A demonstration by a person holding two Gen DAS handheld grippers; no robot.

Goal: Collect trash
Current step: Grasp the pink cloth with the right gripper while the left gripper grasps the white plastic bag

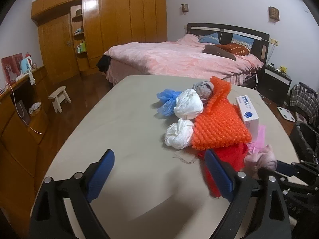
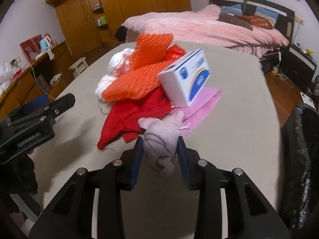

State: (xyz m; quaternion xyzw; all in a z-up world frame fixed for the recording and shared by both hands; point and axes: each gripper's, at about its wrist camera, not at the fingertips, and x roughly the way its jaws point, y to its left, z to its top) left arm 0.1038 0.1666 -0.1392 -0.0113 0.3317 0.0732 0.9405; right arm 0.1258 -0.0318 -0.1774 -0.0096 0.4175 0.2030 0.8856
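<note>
While the right gripper (image 2: 160, 146) slants down toward the beige table (image 2: 239, 103) from the bottom of its frame, its blue pads sit narrow against both sides of a crumpled dusty-pink cloth wad (image 2: 162, 139), holding it. The wad lies at the near edge of the trash heap, its long axis running from low centre up toward the middle of the frame, its rounded end nearest the camera. Just beyond it are a red cloth (image 2: 135, 115), a pink plastic sheet (image 2: 201, 101) and a white-and-blue cardboard box (image 2: 185, 79). The left gripper (image 1: 159, 171) tilts down at lower centre of its view, jaws wide with nothing between, beside a white crumpled paper ball (image 1: 179, 134).
</note>
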